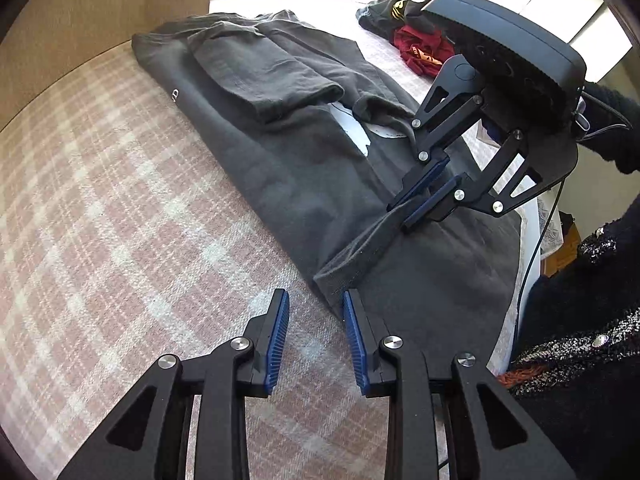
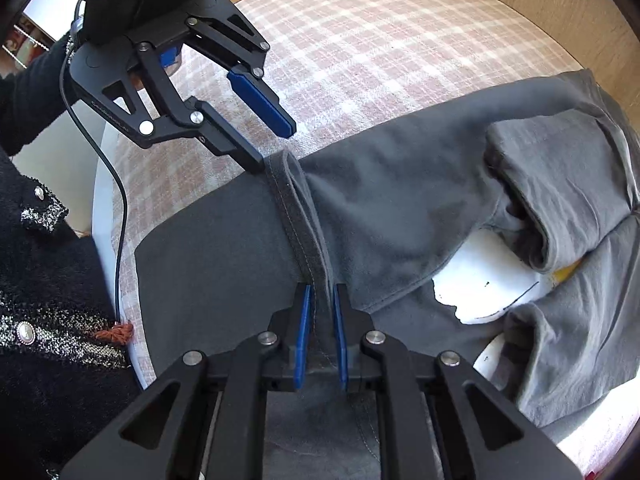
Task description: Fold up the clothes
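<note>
A dark grey T-shirt point(image 1: 280, 152) with a white print lies flat on the pink plaid bedcover point(image 1: 100, 240), both sleeves folded in over its body. Its bottom hem point(image 2: 298, 220) stands up in a ridge. My right gripper point(image 2: 320, 312) is shut on one end of that hem; the left wrist view shows the right gripper point(image 1: 418, 204) pinching the cloth. My left gripper point(image 1: 316, 312) is open, with the hem's corner point(image 1: 328, 276) just ahead of its fingertips. From the right wrist view, the left gripper point(image 2: 272, 148) has its lower finger touching the hem's far end.
A wooden headboard point(image 1: 100, 8) borders the bed beyond the shirt's collar. Red and black clothes point(image 1: 416, 40) are piled at the far side. A person in a black tweed jacket point(image 2: 40, 320) stands at the bed's edge, and a cable point(image 2: 120, 208) hangs there.
</note>
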A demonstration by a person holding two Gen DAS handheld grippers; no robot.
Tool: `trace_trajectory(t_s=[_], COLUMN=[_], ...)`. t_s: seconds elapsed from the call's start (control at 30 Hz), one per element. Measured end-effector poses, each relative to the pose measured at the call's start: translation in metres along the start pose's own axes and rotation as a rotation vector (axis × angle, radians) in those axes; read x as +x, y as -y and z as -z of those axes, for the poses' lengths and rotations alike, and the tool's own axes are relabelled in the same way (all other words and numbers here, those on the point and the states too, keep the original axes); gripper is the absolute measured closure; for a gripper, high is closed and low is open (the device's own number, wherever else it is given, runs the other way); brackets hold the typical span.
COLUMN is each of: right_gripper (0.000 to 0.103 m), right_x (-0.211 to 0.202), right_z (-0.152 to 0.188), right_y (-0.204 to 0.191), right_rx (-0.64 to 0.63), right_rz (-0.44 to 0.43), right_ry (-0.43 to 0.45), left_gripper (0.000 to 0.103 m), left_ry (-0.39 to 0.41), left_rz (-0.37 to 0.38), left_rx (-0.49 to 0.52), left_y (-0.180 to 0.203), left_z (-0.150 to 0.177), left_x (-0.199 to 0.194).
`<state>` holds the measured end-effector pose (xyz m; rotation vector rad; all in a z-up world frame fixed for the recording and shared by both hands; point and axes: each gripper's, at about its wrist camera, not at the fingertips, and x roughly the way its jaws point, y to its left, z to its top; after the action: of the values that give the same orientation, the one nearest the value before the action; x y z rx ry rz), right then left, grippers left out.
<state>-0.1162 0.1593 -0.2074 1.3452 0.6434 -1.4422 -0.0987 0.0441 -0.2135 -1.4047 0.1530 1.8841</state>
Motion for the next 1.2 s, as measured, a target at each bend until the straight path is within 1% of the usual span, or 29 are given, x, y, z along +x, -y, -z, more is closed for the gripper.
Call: trace_trajectory(t_s=[0.07,0.13,0.2,0.23,0.3,0.33,0.37,0.43,0.5,0.53,0.6,0.63,0.67,0.7,0.73,0.8,0.83,0.9,0.97,1.07,1.2], right_gripper=[0.089,0.087,0.087,0.087,0.087,0.087,0.087,0.087,0.087,0.087,0.086,0.077,0.071,0.060,0.059,0.059,0.059,0.059,0.059,0.059,0.058], right_x=[-0.007,-0.015,-0.025,-0.031,-0.039,-0.040,-0.036,-0.027,-0.028,-0.035,-0.064,-0.075,-0.086,-0.097,-0.104,-0.108,-0.102,-0.090,-0.074,-0.054,-0.035], right_z=[0.000,0.000,0.001,0.003,0.009,0.013,0.018,0.029,0.043,0.051,0.075,0.090,0.105,0.121,0.136,0.164,0.173,0.186,0.194,0.197,0.191], right_y=[0.001,0.002,0.005,0.006,0.011,0.013,0.016,0.020,0.020,0.019,0.010,0.002,-0.006,-0.014,-0.020,-0.031,-0.040,-0.056,-0.068,-0.083,-0.093], right_rx=[0.016,0.034,0.068,0.090,0.151,0.186,0.222,0.281,0.331,0.358,0.417,0.442,0.468,0.494,0.517,0.549,0.552,0.533,0.480,0.394,0.241], right_rz=[0.008,0.021,0.023,0.015,-0.033,-0.057,-0.068,-0.062,-0.026,-0.014,0.001,0.025,0.049,0.073,0.090,0.106,0.116,0.130,0.154,0.193,0.262], right_ry=[0.009,0.024,0.055,0.076,0.120,0.136,0.133,0.103,0.090,0.110,0.214,0.244,0.273,0.303,0.321,0.315,0.302,0.270,0.237,0.186,0.112], left_gripper=[0.079,0.079,0.079,0.079,0.079,0.085,0.085,0.085,0.084,0.084,0.081,0.081,0.080,0.078,0.076,0.072,0.071,0.070,0.070,0.070,0.070], left_ry=[0.023,0.040,0.041,0.025,-0.014,-0.017,-0.019,-0.035,-0.033,-0.029,-0.011,-0.001,0.011,0.021,0.025,0.014,0.003,-0.024,-0.056,-0.094,-0.110], left_rz=[0.012,0.060,0.108,0.104,0.079,0.083,0.087,0.079,0.027,0.005,-0.025,-0.037,-0.045,-0.044,-0.036,-0.012,-0.003,-0.010,-0.048,-0.109,-0.128], left_rx=[0.021,0.051,0.086,0.093,0.092,0.084,0.076,0.059,0.074,0.083,0.105,0.120,0.137,0.155,0.176,0.222,0.252,0.316,0.372,0.430,0.451], left_y=[0.010,0.021,0.029,0.028,0.025,0.021,0.017,0.015,0.022,0.028,0.045,0.056,0.067,0.079,0.093,0.118,0.130,0.150,0.162,0.168,0.169], left_z=[0.001,0.001,0.000,-0.003,-0.009,-0.012,-0.016,-0.020,-0.018,-0.015,-0.004,0.002,0.008,0.014,0.020,0.031,0.035,0.041,0.046,0.048,0.045], left_x=[-0.010,-0.016,-0.013,-0.006,0.012,0.016,0.021,0.021,0.011,0.003,-0.015,-0.024,-0.030,-0.034,-0.037,-0.038,-0.034,-0.021,-0.007,0.011,0.021])
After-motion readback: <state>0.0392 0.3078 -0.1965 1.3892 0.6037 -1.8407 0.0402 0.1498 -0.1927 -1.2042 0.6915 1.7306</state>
